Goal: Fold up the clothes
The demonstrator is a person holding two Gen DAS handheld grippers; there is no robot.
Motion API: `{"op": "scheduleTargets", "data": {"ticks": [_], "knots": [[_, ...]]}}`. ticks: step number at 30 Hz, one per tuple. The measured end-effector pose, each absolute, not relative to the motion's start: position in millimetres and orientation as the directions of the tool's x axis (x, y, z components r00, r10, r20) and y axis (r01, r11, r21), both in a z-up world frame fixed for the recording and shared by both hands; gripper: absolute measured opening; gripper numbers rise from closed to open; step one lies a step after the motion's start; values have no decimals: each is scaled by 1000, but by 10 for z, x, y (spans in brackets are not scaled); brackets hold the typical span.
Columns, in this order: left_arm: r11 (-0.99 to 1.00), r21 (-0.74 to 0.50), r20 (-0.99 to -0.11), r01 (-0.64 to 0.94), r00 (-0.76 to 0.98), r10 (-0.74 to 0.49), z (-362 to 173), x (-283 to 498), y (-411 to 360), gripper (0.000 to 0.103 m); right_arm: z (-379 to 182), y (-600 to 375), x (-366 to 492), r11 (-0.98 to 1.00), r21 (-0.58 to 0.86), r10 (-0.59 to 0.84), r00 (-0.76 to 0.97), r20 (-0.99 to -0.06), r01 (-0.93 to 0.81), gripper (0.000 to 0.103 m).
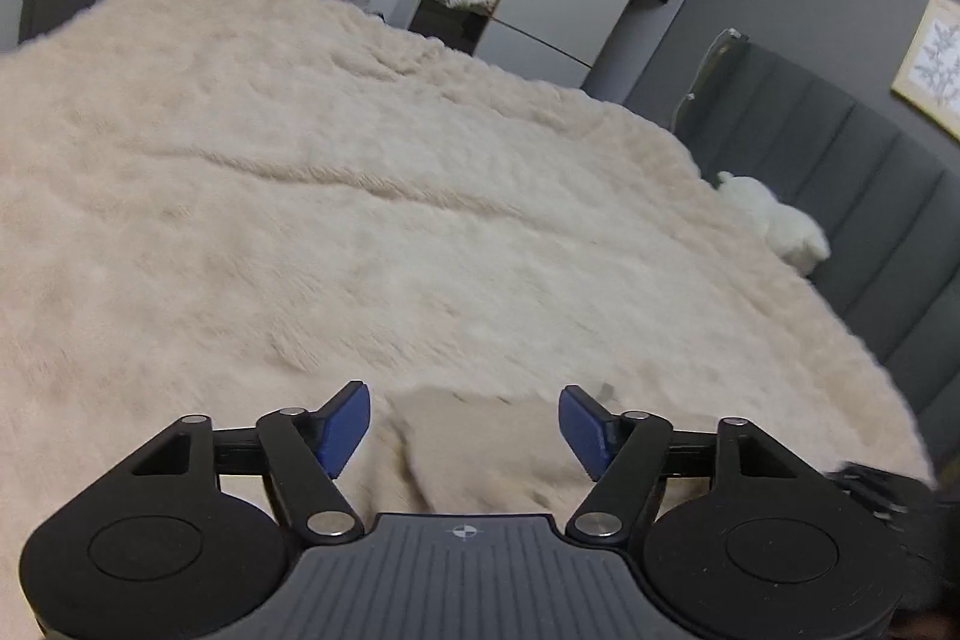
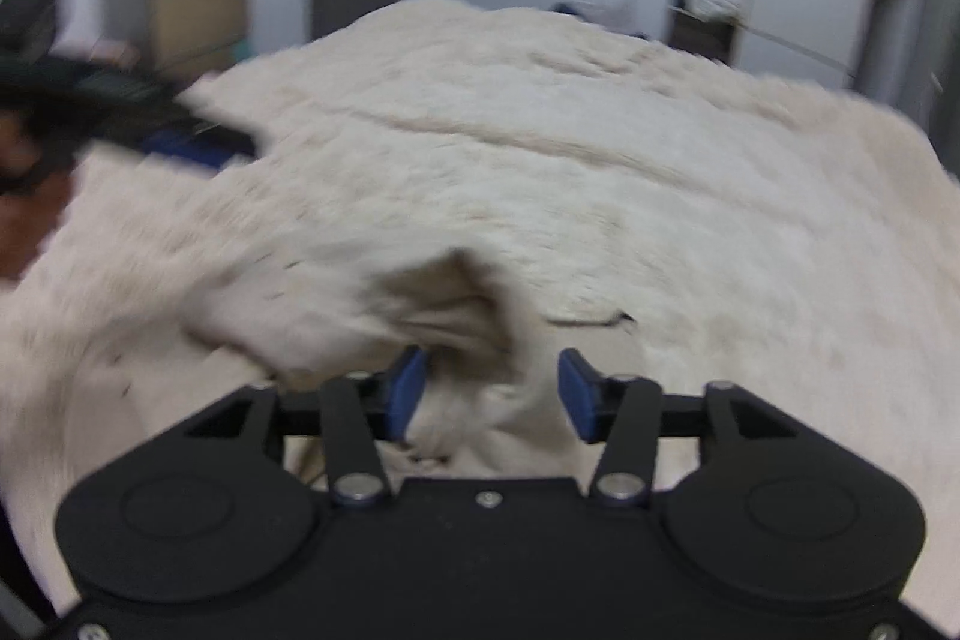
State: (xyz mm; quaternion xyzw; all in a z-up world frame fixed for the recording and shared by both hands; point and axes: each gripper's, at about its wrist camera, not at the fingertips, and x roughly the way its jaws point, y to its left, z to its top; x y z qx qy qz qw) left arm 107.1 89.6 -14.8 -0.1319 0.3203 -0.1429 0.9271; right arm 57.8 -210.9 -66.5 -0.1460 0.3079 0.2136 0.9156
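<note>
Both tools stand apart over the beige cloth (image 2: 372,304) on the bed (image 1: 360,160): left tool (image 1: 462,424), right tool (image 2: 492,394). A fold looks just released; next, find fresh edges.

Both wrist views low over bed (image 1: 360,220), shared.
</note>
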Motion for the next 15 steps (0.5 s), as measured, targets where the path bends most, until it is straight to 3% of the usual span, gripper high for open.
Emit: {"op": "scheduleTargets", "data": {"ticks": [3,8,12,14,15], "knots": [[955,-261,-541,143,797,-268,-244,1164,918,68,-679,-1780,548,809,-223,295,705,-645,-544,53],[934,-328,-524,144,794,-307,-473,1286,1051,68,-911,-1254,570,713,-330,265,673,-690,-619,52],[953,-241,-525,185,801,-289,-578,1342,1021,68,-1131,-903,651,651,-365,254,645,-721,-665,52],[958,-215,-526,192,803,-279,-620,1413,1055,68,-1205,-784,847,631,-402,213,646,-733,-664,39],[955,-232,-519,188,806,-284,-635,1452,1114,68,-1188,-760,981,639,-407,190,646,-739,-653,23]]}}
